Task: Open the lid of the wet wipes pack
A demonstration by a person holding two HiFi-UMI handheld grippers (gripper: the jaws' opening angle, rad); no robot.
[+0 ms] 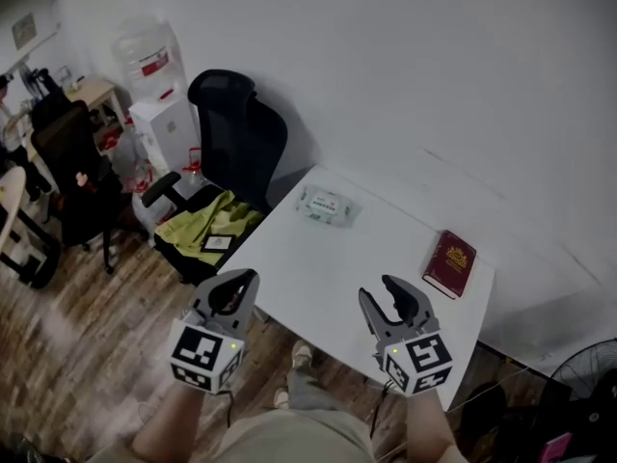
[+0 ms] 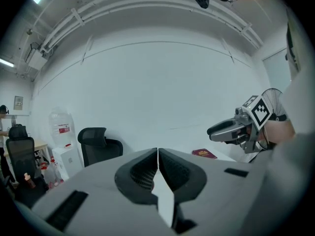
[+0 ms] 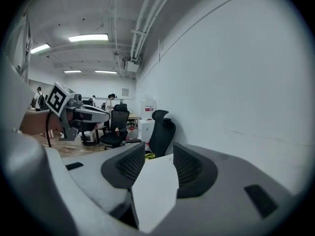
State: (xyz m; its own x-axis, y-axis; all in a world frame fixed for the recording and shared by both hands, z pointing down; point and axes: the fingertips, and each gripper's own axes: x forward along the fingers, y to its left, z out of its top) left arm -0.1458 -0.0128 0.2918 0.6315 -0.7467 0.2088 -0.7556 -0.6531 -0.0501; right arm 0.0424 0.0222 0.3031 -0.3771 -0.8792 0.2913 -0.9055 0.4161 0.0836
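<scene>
Your left hand-held gripper [image 1: 238,285] hovers by the near edge of the worktop [image 1: 318,263], jaws pressed together on nothing. Your right hand-held gripper [image 1: 381,295] is beside it, jaws apart and empty. A red book [image 1: 449,262] lies at two o'clock from it. The wet wipes pack [image 1: 327,204] lies farther off, at twelve o'clock near the far edge.

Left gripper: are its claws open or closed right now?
Closed. In its own view, the left gripper has its two jaws meeting at the tips, with nothing between them.
</scene>
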